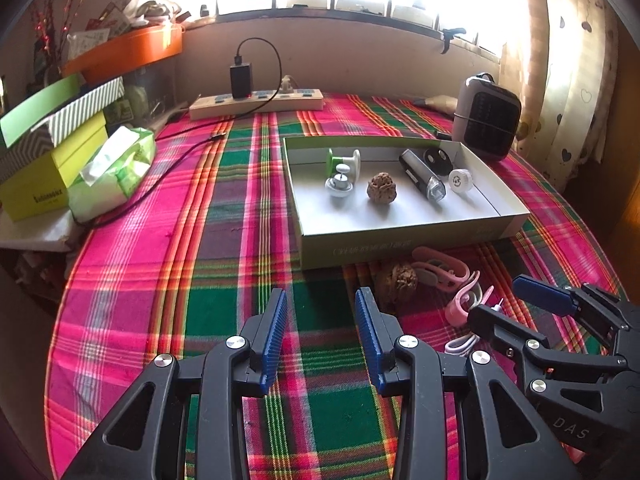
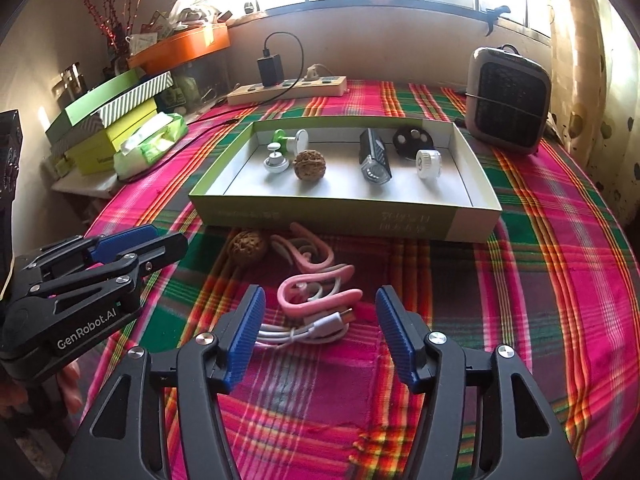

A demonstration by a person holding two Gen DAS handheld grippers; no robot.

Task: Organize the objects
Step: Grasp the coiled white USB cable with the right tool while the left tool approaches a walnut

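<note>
A shallow open box [image 1: 400, 236] [image 2: 340, 216] lies on the plaid tablecloth. It holds a walnut [image 2: 310, 164], a white knob [image 2: 275, 160], a green-and-white spool [image 2: 290, 138], a dark torch [image 2: 374, 160], a white cap [image 2: 428, 164] and a black disc [image 2: 412, 140]. In front of the box lie a second walnut [image 1: 396, 280] [image 2: 250, 244], pink ear-hook headphones [image 2: 316, 292] and a coiled white cable [image 2: 304, 332]. My right gripper [image 2: 320, 296] [image 1: 500, 300] stands open just short of the headphones and cable, not touching them. My left gripper [image 1: 322, 300] [image 2: 168, 240] is open and empty, left of the walnut.
A power strip with a black charger [image 1: 256, 102] lies at the back. A small heater [image 1: 486, 120] stands behind the box on the right. A tissue pack [image 1: 116, 168] and stacked boxes [image 1: 52, 148] crowd the left. The round table edge curves close on both sides.
</note>
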